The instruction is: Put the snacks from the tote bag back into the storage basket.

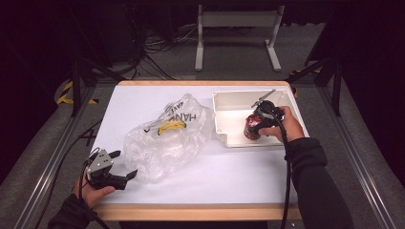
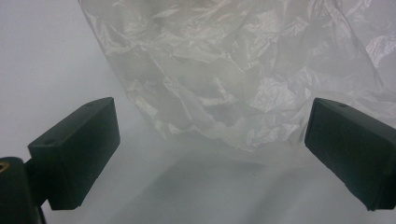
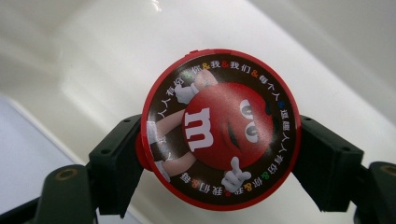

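Note:
A red candy can (image 1: 251,127) with a round cartoon lid (image 3: 219,128) stands upright in the white tray (image 1: 229,102) at the table's right. My right gripper (image 1: 258,120) comes down on it from above, and both black jaws press against the can's sides just under the lid (image 3: 219,158). A crumpled clear plastic bag (image 1: 167,138) with black lettering and a yellow mark lies in the middle of the table. At the front left my left gripper (image 1: 123,164) rests open on the table, its jaws pointing at the bag's near edge (image 2: 233,93) without touching it.
The white table top (image 1: 229,176) has a wooden rim. The tray's near wall (image 1: 248,143) lies just in front of the can. A cable runs from the right gripper along the black sleeve (image 1: 305,162). Beyond the table stands a grey metal frame (image 1: 236,28).

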`<state>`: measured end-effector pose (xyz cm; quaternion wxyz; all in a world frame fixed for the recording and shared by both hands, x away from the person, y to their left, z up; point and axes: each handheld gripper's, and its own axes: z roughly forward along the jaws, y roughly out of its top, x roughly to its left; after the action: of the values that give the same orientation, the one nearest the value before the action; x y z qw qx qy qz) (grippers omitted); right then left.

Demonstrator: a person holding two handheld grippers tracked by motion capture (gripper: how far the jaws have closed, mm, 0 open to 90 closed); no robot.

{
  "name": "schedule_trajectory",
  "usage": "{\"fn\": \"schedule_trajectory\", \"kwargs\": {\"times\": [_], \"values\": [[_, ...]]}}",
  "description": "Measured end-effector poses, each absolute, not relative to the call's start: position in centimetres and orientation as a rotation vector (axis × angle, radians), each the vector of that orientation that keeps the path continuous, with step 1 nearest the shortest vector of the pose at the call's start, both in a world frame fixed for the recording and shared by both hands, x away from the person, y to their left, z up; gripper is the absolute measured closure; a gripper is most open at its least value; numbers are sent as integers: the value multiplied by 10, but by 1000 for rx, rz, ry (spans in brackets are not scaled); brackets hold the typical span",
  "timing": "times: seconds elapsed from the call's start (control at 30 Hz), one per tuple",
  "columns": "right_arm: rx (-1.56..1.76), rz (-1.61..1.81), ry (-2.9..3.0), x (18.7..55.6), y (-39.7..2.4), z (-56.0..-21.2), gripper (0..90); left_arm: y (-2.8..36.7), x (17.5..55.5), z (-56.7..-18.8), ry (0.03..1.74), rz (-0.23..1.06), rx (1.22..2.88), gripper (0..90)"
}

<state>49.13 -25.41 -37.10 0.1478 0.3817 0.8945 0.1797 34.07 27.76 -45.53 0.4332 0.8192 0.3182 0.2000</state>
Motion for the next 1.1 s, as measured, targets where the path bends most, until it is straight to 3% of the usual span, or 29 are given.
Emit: {"fn": "schedule_trajectory", "kwargs": {"times": [1.1], "values": [[1103, 523, 2518, 487, -249, -356, 181, 278, 339, -456, 788, 502, 2031, 44]]}}
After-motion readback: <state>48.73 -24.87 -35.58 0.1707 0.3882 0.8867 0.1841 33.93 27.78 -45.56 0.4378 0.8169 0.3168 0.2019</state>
